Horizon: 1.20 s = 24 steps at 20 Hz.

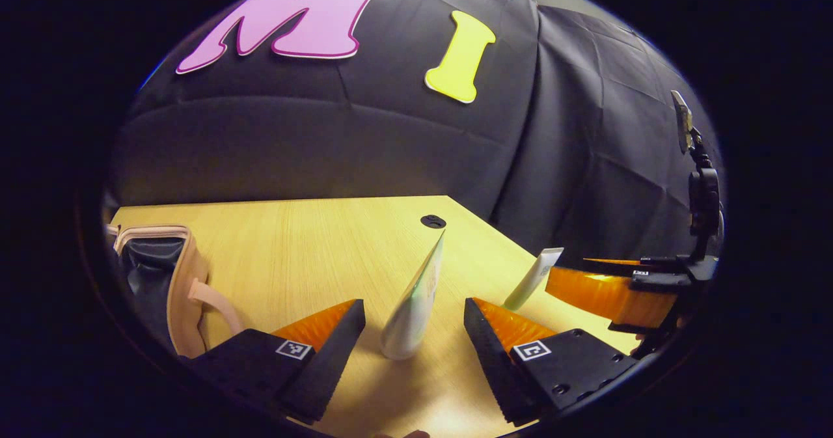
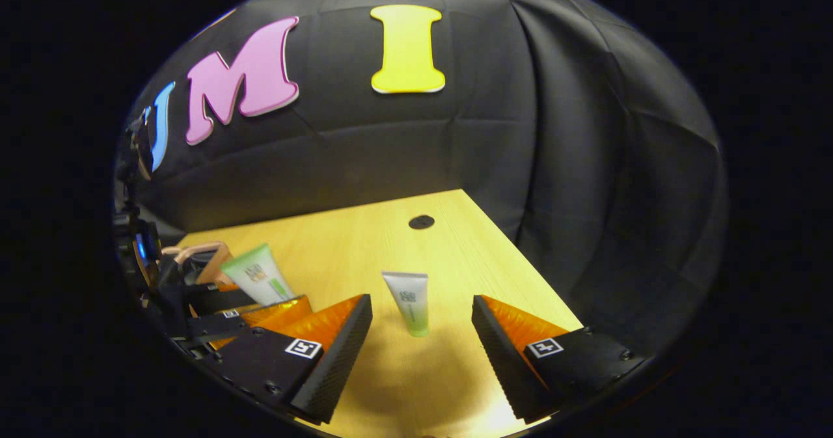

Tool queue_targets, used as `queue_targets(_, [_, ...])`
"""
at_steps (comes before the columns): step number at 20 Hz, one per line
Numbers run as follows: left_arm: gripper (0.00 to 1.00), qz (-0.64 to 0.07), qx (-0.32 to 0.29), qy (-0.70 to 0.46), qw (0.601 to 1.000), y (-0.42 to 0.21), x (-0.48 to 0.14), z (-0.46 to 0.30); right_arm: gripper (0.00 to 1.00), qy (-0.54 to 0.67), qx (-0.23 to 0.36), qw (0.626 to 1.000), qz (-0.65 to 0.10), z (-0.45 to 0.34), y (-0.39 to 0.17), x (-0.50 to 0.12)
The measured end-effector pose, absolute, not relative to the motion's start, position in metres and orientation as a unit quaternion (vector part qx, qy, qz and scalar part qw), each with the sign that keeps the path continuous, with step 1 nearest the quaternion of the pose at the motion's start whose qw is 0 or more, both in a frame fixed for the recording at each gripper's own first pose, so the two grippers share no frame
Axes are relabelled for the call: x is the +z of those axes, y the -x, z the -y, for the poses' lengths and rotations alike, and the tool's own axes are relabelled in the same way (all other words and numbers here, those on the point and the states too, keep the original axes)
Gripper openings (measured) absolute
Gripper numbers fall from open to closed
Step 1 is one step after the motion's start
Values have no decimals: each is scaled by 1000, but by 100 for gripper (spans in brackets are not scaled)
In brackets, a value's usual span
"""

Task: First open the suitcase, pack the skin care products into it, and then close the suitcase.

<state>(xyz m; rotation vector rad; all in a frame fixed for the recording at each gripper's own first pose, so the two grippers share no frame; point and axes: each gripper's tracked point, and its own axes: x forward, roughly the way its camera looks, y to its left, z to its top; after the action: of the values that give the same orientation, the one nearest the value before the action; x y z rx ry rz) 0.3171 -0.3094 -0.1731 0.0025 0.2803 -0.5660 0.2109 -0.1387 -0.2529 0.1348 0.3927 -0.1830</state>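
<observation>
Both tools stand open on the table [image 1: 312, 243]: the left tool [image 1: 414, 334] straddles an upright green-white tube [image 1: 414, 308], the right tool [image 2: 422, 334] a smaller tube [image 2: 411, 301], ready for grasping. The opened suitcase [image 1: 176, 282] waits beyond the left tool's left finger.

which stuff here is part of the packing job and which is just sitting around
Part of the job:
- larger green-and-white tube, standing between the open left gripper fingers
- smaller tube, standing ahead of the open right gripper
- suitcase, open, at the table's left

Just there:
- wooden table
- black cable hole in the table
- camera stand at the right edge
</observation>
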Motion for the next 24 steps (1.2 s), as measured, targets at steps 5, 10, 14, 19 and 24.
queue_targets(5, [94, -184, -240, 1, 953, -344, -204, 323, 97, -119, -90, 969, -198, 138, -247, -276])
queue_targets(10, [49, -199, -208, 5, 958, -355, -213, 315, 97, -114, -97, 964, -219, 140, -266, -306])
queue_targets(14, [43, -198, -206, 0, 958, -350, -215, 308, 97, -108, -102, 963, -224, 142, -275, -315])
queue_targets(19, [43, -196, -207, -4, 959, -338, -218, 295, 56, -85, -141, 956, -245, 160, -282, -328])
queue_targets(24, [43, -196, -201, 11, 960, -334, -217, 281, 36, -77, -123, 959, -244, 154, -268, -317])
